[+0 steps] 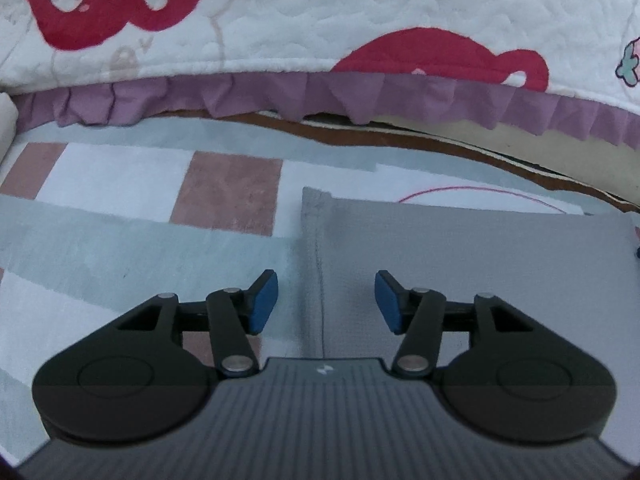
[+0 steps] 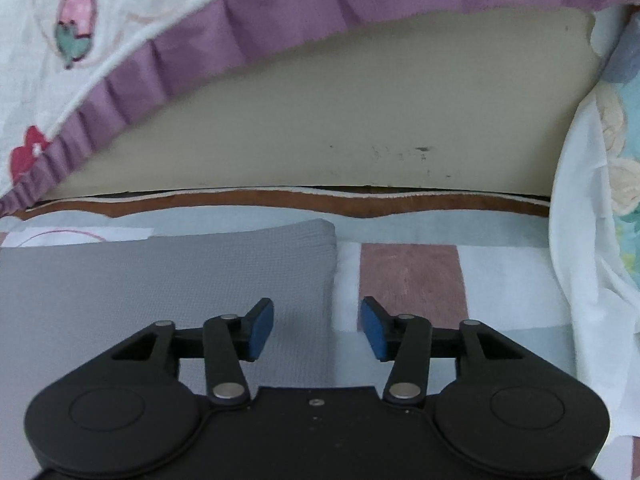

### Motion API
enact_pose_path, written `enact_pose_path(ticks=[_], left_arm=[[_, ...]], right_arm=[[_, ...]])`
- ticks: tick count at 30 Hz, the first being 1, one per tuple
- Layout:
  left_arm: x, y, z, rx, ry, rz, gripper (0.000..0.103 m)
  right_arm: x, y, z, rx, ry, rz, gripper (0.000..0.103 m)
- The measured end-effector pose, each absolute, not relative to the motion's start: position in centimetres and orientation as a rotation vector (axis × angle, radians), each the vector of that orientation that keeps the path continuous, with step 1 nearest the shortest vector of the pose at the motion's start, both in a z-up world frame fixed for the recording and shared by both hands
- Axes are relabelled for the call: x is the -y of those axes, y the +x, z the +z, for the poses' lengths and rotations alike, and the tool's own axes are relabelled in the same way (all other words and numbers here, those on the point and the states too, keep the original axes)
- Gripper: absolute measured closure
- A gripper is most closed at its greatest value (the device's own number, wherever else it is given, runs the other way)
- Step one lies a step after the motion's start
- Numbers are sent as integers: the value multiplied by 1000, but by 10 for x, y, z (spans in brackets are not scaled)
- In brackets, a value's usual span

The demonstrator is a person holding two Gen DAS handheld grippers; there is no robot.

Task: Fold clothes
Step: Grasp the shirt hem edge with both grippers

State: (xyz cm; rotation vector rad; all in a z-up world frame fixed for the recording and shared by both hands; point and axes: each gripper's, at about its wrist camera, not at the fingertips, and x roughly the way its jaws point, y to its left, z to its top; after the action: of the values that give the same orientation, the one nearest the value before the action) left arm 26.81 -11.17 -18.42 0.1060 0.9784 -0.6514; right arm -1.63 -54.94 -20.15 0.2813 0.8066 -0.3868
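Left gripper [image 1: 326,300] spread over grey cloth [image 1: 460,264] left edge | right gripper [image 2: 317,328] spread, right edge | risk: pinching rug [image 1: 120,248] beneath.

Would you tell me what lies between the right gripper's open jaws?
In the right wrist view, the grey garment's right edge and bare patterned rug lie between the right gripper's jaws.

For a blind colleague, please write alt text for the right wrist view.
The right claw, open and empty, hovers over the right edge of a flat grey cloth on a checked mat. Behind is a beige wall, with a purple frill hanging above.
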Motion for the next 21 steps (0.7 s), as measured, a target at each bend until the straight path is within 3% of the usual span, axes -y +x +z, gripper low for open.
enact_pose_path(ticks=[4,7,8,9,10,11,12,21], left_arm=[[128,258,-186,-908,225,-713,48],[143,241,-190,-814,374,-708,44],[145,236,-190,-793,388,-701,48],[145,236,-190,-804,364,-702,54],[143,237,-189,-824,331,-710,70],[142,237,-187,-834,319,-698,93],[143,236,-183,-836,334,-665,100],[113,185,-109,-655,237,-690,100]], right_arm=[[542,-5,-203,-800,250,-385,35],[536,3,-204,-795,227,-384,34],[534,5,-204,-793,220,-384,37],[532,8,-204,-791,212,-384,49],[530,11,-205,-790,204,-383,57],[528,13,-205,-788,196,-383,86],[526,16,-205,-786,189,-383,98],[510,-7,-176,-673,194,-418,98]])
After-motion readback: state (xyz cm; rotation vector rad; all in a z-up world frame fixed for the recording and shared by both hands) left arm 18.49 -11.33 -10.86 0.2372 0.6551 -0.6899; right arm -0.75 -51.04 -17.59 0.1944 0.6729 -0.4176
